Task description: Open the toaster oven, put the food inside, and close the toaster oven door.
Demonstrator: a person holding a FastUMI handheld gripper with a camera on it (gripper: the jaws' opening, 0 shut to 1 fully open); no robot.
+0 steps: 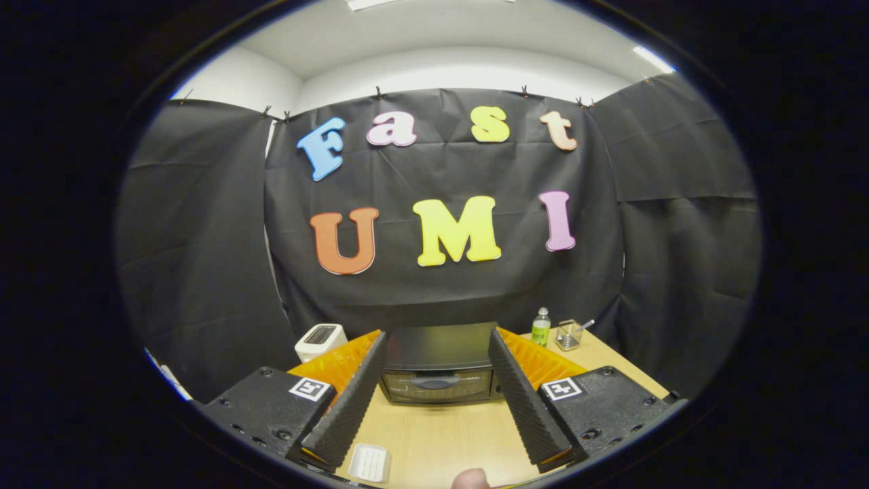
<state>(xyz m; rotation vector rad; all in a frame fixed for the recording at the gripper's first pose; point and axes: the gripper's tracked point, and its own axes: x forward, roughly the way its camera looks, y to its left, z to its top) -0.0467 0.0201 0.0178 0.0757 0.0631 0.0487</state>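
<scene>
A black toaster oven (438,367) stands on the wooden table (448,435) beyond my fingers, its door shut and the handle (434,382) across the front. My gripper (438,353) is open, held above the table, with nothing between the fingers; the oven shows in the gap between them. A small white ridged dish (368,462) lies on the table near the left finger's base. A rounded pinkish thing (470,479) peeks in at the near edge of the table; I cannot tell what it is.
A white pop-up toaster (319,339) sits left of the oven. To its right stand a small green-labelled bottle (540,328) and a wire basket (569,335) with a utensil. Black cloth walls close off the table at the back and both sides.
</scene>
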